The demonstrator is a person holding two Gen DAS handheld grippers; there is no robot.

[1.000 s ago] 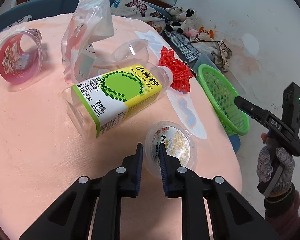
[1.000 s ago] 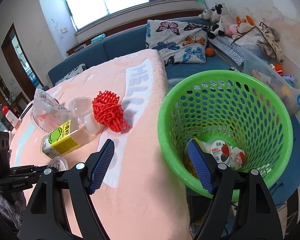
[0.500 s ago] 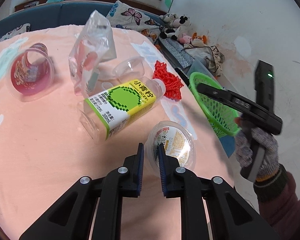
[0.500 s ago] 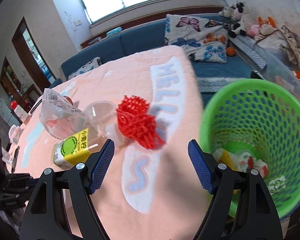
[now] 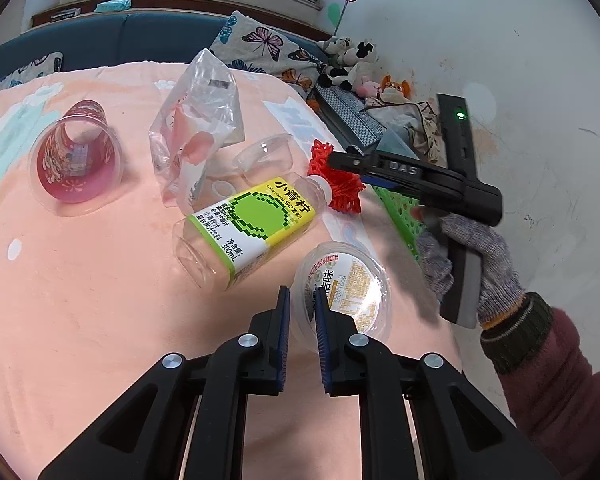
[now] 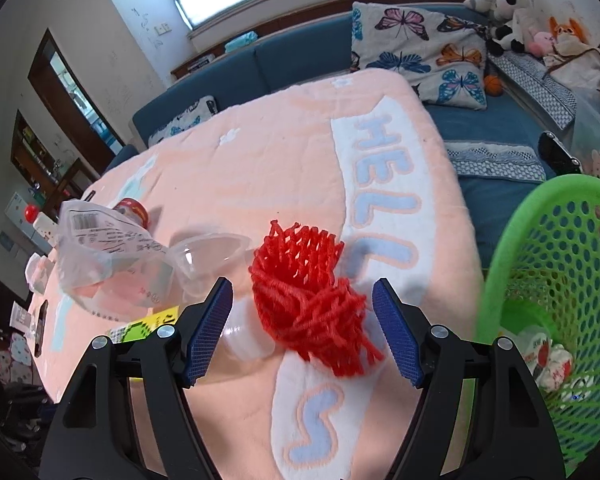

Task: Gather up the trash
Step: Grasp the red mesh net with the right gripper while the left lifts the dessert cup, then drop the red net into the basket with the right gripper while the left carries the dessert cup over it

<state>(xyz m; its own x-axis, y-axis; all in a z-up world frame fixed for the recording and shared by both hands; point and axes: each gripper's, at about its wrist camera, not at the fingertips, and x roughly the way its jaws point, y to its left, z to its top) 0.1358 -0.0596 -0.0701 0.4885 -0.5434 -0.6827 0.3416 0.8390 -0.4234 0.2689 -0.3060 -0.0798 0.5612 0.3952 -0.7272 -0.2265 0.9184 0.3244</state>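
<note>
- Two risks stand out. The right tongs (image 6: 302, 328) are spread wide and hold nothing, with the red foam net (image 6: 310, 300) lying between the pads on the peach-covered bench (image 6: 260, 160). The net touches the neck of the juice bottle (image 5: 252, 228), so closing low could pinch or roll the bottle.
- The left tongs (image 5: 300, 320) are nearly shut on the rim of the clear jelly cup (image 5: 342, 288); that thin, slippery edge could slip free.
- The green basket (image 6: 540, 280) stands just beside the bench edge; a loose net could snag its rim.
</note>
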